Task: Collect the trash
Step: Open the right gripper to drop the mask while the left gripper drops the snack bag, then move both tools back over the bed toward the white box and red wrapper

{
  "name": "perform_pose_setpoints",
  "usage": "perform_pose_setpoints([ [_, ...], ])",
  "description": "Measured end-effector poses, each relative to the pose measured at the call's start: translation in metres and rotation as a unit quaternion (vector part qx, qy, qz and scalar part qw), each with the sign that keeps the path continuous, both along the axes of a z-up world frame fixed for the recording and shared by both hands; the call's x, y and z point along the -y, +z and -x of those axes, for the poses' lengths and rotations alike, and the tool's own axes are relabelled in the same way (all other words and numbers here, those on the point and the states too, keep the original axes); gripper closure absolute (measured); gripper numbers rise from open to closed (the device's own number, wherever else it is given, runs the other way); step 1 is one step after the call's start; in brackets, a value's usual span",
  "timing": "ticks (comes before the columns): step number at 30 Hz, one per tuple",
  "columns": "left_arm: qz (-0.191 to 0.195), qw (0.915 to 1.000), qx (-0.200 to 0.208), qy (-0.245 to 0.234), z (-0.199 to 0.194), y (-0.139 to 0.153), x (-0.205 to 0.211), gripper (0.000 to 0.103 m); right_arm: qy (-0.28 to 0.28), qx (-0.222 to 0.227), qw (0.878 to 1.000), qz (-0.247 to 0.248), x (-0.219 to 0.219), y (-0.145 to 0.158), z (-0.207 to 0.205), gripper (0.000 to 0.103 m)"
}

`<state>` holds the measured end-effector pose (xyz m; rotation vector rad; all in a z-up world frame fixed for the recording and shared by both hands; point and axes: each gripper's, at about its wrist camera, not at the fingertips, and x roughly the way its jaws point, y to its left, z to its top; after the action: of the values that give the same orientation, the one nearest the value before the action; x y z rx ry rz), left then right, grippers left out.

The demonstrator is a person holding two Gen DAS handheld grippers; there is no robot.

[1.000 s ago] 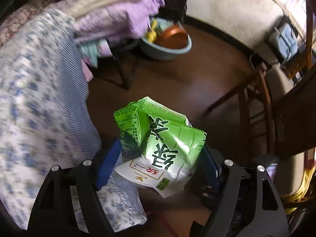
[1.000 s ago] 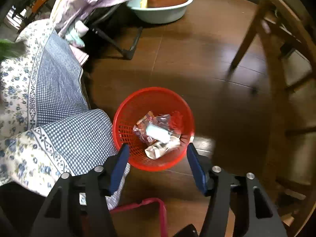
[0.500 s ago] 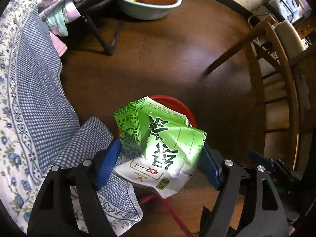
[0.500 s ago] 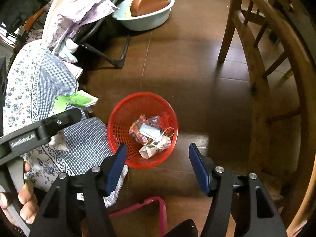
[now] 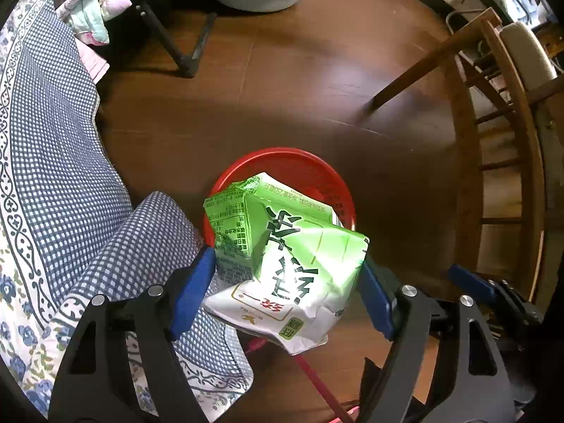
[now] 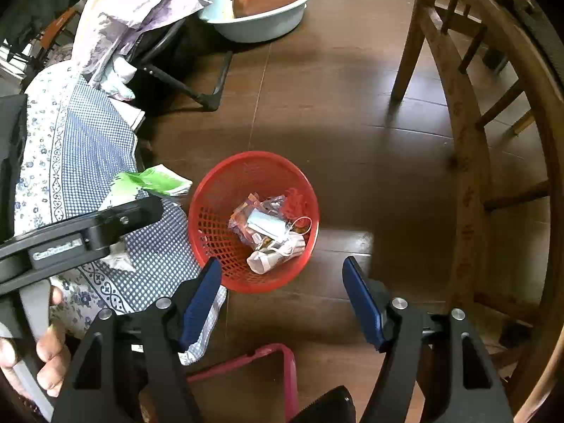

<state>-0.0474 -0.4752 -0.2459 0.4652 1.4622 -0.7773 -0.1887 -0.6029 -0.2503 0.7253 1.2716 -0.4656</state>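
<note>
Left gripper [image 5: 287, 278]: jaws clamped on one crushed green carton [image 5: 282, 261], held in the air above the near-left rim of the red basket [image 6: 211, 211]. Seen from the right wrist, the carton [image 6: 155, 181] sits just left of the basket, over the blue checked cloth [image 6: 95, 148]. Right gripper [image 6: 282, 289]: jaws apart, empty, hovering at the basket's near edge. One basket on the floor [image 6: 352, 105], with several crumpled wrappers [image 6: 268, 232] inside.

Glossy crumpled paper carton [image 5: 285, 257], red plastic mesh basket [image 6: 215, 225], polished wood floor [image 5: 299, 91], checked cloth [image 5: 53, 148]
</note>
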Motion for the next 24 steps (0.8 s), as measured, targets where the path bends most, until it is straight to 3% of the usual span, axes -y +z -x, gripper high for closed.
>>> perform_pose_setpoints([
  [4,0.005,0.9999,-0.008,0.011,-0.006,-0.005,0.001,0.026,0.0,0.0,1.0,0.003,0.0,0.002,0.002,0.033],
  [9,0.032,0.9991,-0.016,0.022,-0.009,0.004,0.001,0.01,-0.002,-0.006,1.0,0.01,0.002,0.005,0.004,0.033],
  [15,0.054,0.9979,-0.02,0.029,-0.01,0.017,0.002,0.009,0.008,-0.009,1.0,0.017,-0.001,0.011,0.003,0.033],
  [18,0.081,0.9961,-0.008,0.035,-0.012,0.039,0.0,0.009,0.019,-0.012,0.999,0.023,-0.006,0.019,0.001,0.033],
  [24,0.16,0.9845,0.051,0.051,-0.015,0.117,-0.027,0.009,0.03,-0.001,0.999,0.035,-0.016,0.039,-0.005,0.03],
])
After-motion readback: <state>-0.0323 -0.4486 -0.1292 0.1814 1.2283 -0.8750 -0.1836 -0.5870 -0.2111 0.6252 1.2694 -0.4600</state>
